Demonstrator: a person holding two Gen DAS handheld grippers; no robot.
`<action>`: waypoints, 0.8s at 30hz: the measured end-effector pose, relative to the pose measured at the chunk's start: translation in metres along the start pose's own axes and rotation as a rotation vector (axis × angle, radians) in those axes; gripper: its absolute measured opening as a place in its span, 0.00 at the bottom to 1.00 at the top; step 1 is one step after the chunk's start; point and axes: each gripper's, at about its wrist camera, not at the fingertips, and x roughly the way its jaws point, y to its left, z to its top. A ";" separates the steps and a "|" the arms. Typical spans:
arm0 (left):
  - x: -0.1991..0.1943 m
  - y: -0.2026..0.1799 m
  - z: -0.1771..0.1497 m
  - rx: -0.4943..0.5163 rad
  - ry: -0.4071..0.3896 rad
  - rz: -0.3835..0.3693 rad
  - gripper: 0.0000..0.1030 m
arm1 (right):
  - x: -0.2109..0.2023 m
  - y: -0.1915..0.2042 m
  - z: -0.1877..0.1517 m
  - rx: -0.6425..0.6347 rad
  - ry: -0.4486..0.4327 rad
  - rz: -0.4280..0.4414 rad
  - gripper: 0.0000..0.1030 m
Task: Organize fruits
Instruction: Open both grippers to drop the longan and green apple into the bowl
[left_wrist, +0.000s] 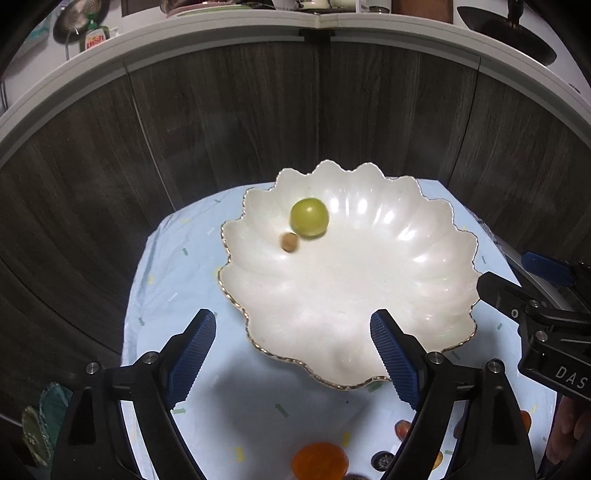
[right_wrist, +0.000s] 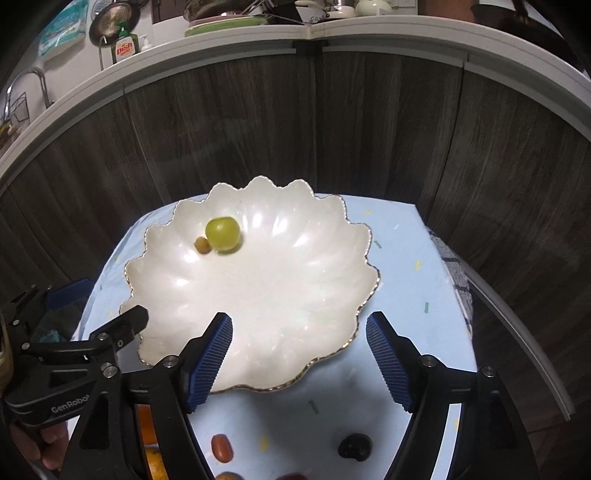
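Note:
A white scalloped bowl (left_wrist: 369, 306) with a gold rim sits on a light blue cloth; it also shows in the right wrist view (right_wrist: 266, 306). Inside it lie a green round fruit (left_wrist: 308, 217) (right_wrist: 222, 234) and a small tan fruit (left_wrist: 289, 242) (right_wrist: 202, 244), touching or nearly so. My left gripper (left_wrist: 293, 354) is open and empty over the bowl's near rim. My right gripper (right_wrist: 299, 358) is open and empty over the bowl's near right rim. Near me on the cloth lie an orange fruit (left_wrist: 320, 461), a red-brown oval fruit (right_wrist: 221, 447) and a dark fruit (right_wrist: 354, 446).
The cloth-covered table (right_wrist: 406, 258) stands against dark wood cabinet fronts (left_wrist: 258, 122) under a white counter edge (right_wrist: 332, 33). A dish soap bottle (right_wrist: 125, 46) and dishes stand on the counter. A checked cloth (right_wrist: 458, 280) hangs at the table's right edge.

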 end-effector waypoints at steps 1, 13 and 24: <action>-0.002 0.000 0.000 0.000 -0.003 0.001 0.84 | -0.003 0.000 -0.001 0.001 -0.004 -0.002 0.75; -0.049 -0.013 0.000 0.039 -0.091 0.016 0.87 | -0.045 -0.010 -0.003 0.004 -0.073 -0.039 0.76; -0.072 -0.021 -0.010 0.056 -0.104 0.016 0.87 | -0.071 -0.016 -0.015 0.020 -0.101 -0.042 0.76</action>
